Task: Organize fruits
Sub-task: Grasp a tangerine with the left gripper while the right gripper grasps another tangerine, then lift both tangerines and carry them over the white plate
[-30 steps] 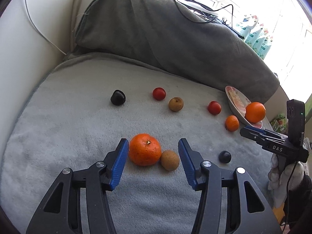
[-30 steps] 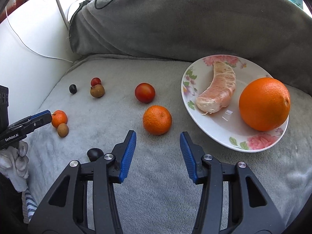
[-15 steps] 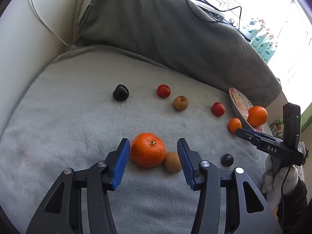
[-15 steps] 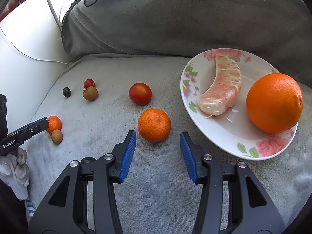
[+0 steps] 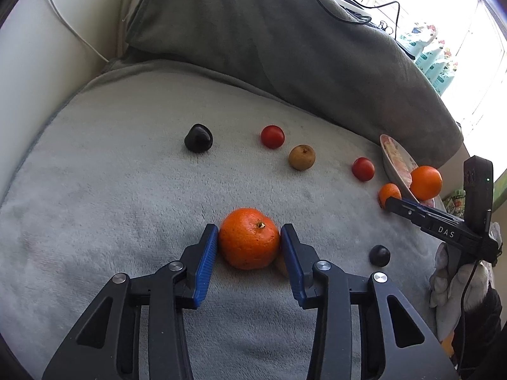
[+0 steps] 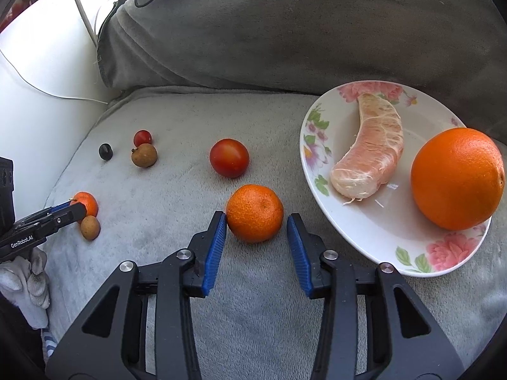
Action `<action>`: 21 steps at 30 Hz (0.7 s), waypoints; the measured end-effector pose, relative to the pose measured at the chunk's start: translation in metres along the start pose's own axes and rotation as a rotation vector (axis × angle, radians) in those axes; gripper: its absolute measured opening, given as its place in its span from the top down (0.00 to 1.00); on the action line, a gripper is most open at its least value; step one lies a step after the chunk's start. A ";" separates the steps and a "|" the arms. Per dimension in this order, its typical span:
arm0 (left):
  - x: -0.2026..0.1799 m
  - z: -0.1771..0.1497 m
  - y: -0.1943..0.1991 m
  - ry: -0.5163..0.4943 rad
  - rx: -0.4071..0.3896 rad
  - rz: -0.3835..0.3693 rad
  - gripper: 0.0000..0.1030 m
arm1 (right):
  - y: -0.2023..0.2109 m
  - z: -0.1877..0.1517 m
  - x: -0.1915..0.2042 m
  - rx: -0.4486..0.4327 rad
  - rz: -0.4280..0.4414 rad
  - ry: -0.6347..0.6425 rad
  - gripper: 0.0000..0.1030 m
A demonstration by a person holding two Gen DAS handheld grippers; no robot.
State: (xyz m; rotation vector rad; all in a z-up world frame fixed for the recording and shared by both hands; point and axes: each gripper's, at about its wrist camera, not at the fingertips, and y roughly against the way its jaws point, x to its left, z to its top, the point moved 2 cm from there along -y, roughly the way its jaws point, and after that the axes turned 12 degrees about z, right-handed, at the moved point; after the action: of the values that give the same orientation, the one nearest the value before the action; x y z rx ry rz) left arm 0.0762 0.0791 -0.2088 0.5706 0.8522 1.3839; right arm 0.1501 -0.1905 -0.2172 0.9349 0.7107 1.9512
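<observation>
Jaws of the left gripper (image 5: pixel 248 242) had closed from wide onto the big tangerine (image 5: pixel 248 237), still on the blanket (image 5: pixel 111 190); lifting looked next. Right gripper (image 6: pixel 256 220) stayed open, straddling the small tangerine (image 6: pixel 254 212).

My right hand-held gripper (image 6: pixel 256 226) has its blue jaws spread around a small mandarin (image 6: pixel 254 212) on the grey blanket (image 6: pixel 177 190); the left pad looks to touch it, the right stands apart. Just right sits a floral plate (image 6: pixel 317 145) holding a pomelo segment (image 6: pixel 370 152) and a big orange (image 6: pixel 456 177). Beyond the mandarin lies a red tomato (image 6: pixel 229 157). Far left, my left hand-held gripper (image 6: pixel 74 210) reaches another mandarin (image 6: pixel 87 202), a brown longan (image 6: pixel 90 227) beside it.
</observation>
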 end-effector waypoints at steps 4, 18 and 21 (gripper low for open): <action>0.002 0.000 0.000 0.010 0.002 -0.011 0.63 | -0.003 0.003 0.003 0.002 -0.004 0.008 0.62; 0.005 -0.001 0.005 0.021 -0.009 -0.011 0.63 | 0.001 0.000 0.010 -0.037 -0.009 0.066 0.66; 0.004 -0.001 0.009 0.022 -0.019 -0.014 0.63 | 0.007 0.000 0.012 -0.055 -0.007 0.076 0.66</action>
State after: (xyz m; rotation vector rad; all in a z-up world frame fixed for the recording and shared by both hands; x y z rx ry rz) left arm 0.0705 0.0839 -0.2030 0.5350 0.8590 1.3866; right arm 0.1421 -0.1838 -0.2078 0.8282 0.6992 1.9983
